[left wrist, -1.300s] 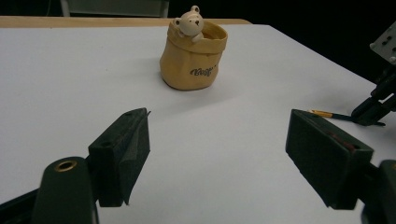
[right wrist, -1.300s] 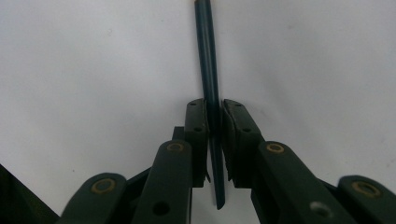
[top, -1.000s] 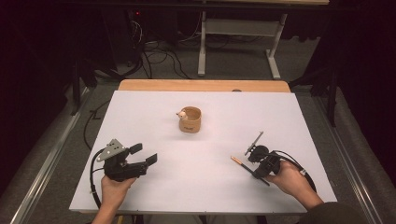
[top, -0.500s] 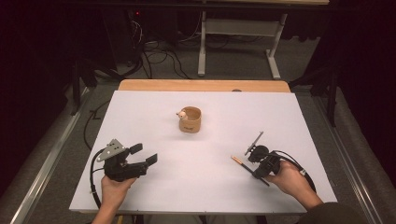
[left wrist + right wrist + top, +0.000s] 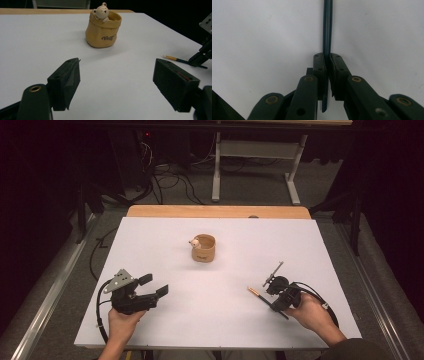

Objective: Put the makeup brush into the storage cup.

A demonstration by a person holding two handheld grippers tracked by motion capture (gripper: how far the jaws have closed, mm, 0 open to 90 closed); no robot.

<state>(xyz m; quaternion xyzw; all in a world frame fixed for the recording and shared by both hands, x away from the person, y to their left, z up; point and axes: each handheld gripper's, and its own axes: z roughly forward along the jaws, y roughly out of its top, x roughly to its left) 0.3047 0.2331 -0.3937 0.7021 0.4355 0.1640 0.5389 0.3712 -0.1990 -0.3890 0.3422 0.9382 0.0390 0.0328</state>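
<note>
From above, on the white tabletop (image 5: 220, 270), the right claw (image 5: 274, 294) lies low near the right front edge and is closed on a thin dark pencil (image 5: 265, 300). The pencil rests almost flat on the surface, and its light tip points to the left, toward the middle. The left claw (image 5: 152, 285) is near the left front edge, with its jaws apart and nothing between them. A small tan pot (image 5: 203, 248) stands well apart from both, toward the back middle of the tabletop, with a little bear figure (image 5: 195, 241) at its rim.

Seen from the left gripper view, the two jaws stand wide open over bare tabletop (image 5: 37, 42). The pot (image 5: 103, 30) is upright, shaped like a soft bag with a rolled rim and a printed word on its side. The bear figure (image 5: 101, 11) leans over the rim. I cannot tell if anything more is inside, because the opening is seen too much from the side. Far right lies the pencil (image 5: 175, 59), held by the other claw (image 5: 200, 58).

Looking along the right gripper view, the jaws press together on the dark shaft of the pencil (image 5: 327, 27), which goes straight up between them, and its short end comes out below.

I judge the step in hand is the grasp of the pencil, now done but not yet lifted. The next move, I think, calls for raising it, turning it more upright and carrying it to the pot, then lowering it beside the bear without tipping the light pot.
</note>
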